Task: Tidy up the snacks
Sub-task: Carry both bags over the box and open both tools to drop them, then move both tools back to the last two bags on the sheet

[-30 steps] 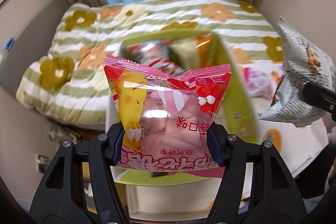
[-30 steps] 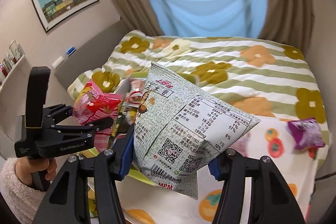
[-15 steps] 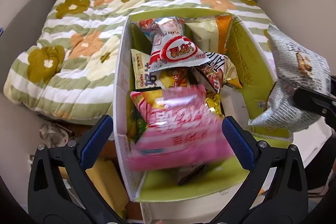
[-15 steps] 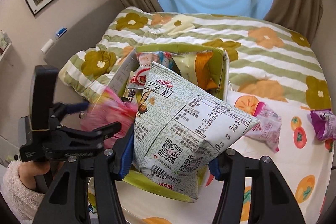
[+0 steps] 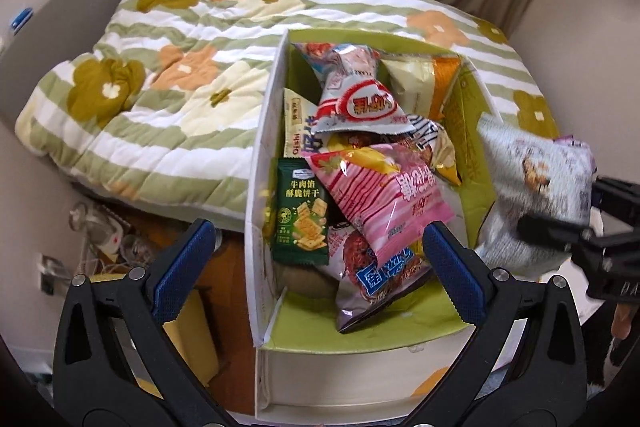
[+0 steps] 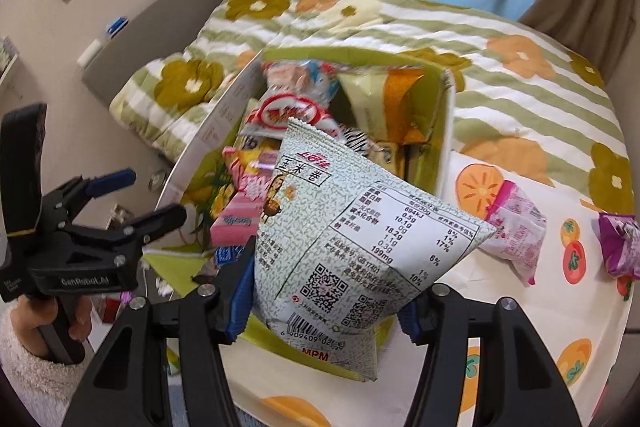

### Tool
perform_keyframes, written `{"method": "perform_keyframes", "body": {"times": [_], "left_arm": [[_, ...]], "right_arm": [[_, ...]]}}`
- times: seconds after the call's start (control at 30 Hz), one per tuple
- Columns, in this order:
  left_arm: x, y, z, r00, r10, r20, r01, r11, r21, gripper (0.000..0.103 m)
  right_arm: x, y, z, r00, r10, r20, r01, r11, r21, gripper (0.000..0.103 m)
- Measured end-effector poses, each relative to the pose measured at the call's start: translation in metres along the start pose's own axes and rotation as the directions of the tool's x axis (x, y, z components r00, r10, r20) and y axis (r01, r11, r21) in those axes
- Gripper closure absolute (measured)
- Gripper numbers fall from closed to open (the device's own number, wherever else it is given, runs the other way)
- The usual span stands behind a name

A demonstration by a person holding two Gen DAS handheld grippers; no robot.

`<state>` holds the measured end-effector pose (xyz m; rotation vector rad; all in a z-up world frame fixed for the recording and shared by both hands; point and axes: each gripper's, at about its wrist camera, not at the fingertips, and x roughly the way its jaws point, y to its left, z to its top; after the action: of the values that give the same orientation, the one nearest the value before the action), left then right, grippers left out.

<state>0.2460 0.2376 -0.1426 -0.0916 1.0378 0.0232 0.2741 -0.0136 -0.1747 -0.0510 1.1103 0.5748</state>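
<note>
Only the right wrist view shows the printed back of the grey-green corn-roll bag (image 6: 360, 247), two loose packets on the persimmon-print sheet (image 6: 532, 311) — a pink packet (image 6: 516, 227) and a purple packet (image 6: 620, 247) toward the sheet's right edge — and the person's hand (image 6: 52, 315) on the left tool's handle. Only the left wrist view looks straight down into the green snack box (image 5: 472, 131), where a dark green biscuit packet (image 5: 302, 211) stands upright against the left wall.

The pink marshmallow bag (image 5: 384, 195) lies on top of the pile near the box's front, its long axis slanting from upper left to lower right, print upside down.

The left gripper (image 5: 316, 259) is spread to its widest above the box, its jaws having just been opening, with nothing between them. The right gripper (image 6: 324, 311) is clenched on the corn-roll bag's lower end, the bag tilting up over the box's front right corner.
</note>
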Motion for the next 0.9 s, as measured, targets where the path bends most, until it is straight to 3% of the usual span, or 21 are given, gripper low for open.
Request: {"method": "perform_keyframes", "body": {"times": [0.1, 0.13, 0.17, 0.2, 0.23, 0.63, 0.9], "left_arm": [[-0.003, 0.0, 0.001, 1.0, 0.014, 0.014, -0.014, 1.0, -0.015, 0.0], [-0.004, 0.0, 0.001, 1.0, 0.015, 0.016, -0.015, 1.0, -0.017, 0.0], [-0.005, 0.0, 0.0, 1.0, 0.018, 0.02, -0.017, 1.0, -0.018, 0.0], [-0.007, 0.0, -0.001, 0.999, 0.023, 0.023, -0.022, 1.0, -0.02, 0.0], [-0.007, 0.001, -0.002, 0.999, 0.028, 0.024, -0.028, 0.999, -0.02, 0.0], [-0.021, 0.003, -0.019, 0.998, 0.004, 0.055, -0.003, 1.0, -0.018, 0.0], [-0.034, -0.025, -0.007, 0.989, -0.107, 0.098, 0.099, 0.992, 0.082, 0.0]], "right_arm": [[0.004, 0.005, 0.002, 0.999, 0.052, -0.013, -0.052, 0.998, -0.024, 0.046], [0.007, 0.005, 0.002, 0.999, 0.05, -0.011, -0.05, 0.998, -0.03, 0.04], [0.008, 0.006, 0.002, 0.999, 0.046, -0.006, -0.046, 0.998, -0.033, 0.033], [0.009, 0.006, 0.001, 0.999, 0.052, 0.004, -0.052, 0.998, -0.035, 0.013], [0.008, 0.007, 0.0, 0.998, 0.06, 0.016, -0.059, 0.998, -0.038, 0.001], [-0.016, 0.011, -0.024, 0.988, -0.01, 0.153, 0.015, 0.999, -0.033, 0.0], [-0.056, 0.007, -0.042, 0.959, -0.11, 0.262, 0.099, 0.994, 0.054, 0.0]]}}
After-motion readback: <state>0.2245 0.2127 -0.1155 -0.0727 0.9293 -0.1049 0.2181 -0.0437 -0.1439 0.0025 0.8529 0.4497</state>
